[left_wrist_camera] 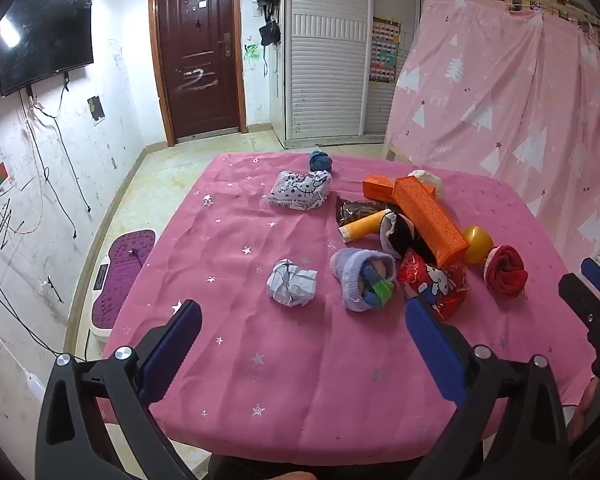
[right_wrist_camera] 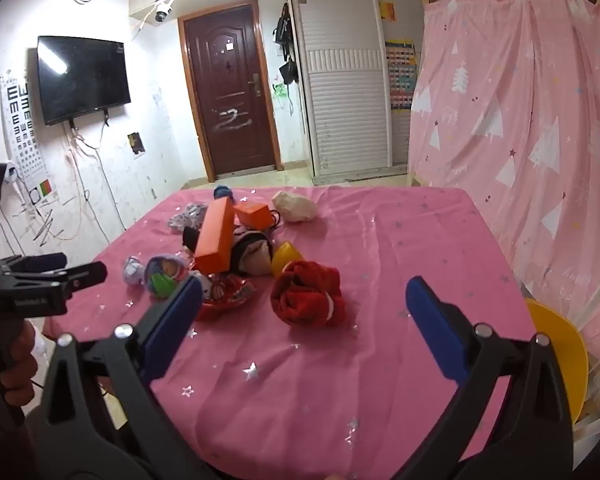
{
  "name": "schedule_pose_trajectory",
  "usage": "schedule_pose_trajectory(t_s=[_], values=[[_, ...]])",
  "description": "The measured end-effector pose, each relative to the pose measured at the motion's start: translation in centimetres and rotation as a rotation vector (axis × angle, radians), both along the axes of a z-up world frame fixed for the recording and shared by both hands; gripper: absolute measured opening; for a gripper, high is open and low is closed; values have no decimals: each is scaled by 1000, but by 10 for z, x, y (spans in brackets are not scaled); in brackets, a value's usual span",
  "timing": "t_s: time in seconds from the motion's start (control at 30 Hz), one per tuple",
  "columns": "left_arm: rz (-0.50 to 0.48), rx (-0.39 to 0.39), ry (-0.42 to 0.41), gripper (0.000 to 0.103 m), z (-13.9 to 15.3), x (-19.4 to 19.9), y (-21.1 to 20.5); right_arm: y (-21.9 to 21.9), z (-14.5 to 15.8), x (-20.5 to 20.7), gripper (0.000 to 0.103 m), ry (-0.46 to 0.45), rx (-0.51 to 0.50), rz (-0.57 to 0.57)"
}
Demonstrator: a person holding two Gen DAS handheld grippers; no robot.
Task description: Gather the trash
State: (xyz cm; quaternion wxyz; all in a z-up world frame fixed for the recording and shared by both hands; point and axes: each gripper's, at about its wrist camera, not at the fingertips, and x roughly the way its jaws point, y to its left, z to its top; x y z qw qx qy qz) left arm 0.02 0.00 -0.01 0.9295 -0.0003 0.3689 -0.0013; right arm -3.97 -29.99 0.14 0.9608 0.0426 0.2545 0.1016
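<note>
Above a pink tablecloth [left_wrist_camera: 300, 360], the left gripper [left_wrist_camera: 300, 312] and right gripper [right_wrist_camera: 304, 300] hover, both spread wide. Crumpled paper [left_wrist_camera: 291, 288] and a red sock roll [right_wrist_camera: 308, 300] lie below.

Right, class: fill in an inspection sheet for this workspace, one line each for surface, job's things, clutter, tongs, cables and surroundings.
Surface: pink star-print tablecloth, wrinkled.
Job's things: crumpled white paper ball; red foil wrapper; long orange cardboard box.
Clutter: purple rolled sock; red rolled sock; yellow plastic egg.
Tongs: left tongs and right tongs open, holding nothing.
Cables: black wall cables hang below the television.
Surroundings: brown door; pink tree-print curtain.
</note>
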Motion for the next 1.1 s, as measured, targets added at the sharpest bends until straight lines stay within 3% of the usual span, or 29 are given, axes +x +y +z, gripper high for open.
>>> schedule_pose_trajectory(t_s=[1.1], values=[[-8, -8, 6, 95, -3, -2, -3, 4, 0, -1, 97, 4, -8, 5]])
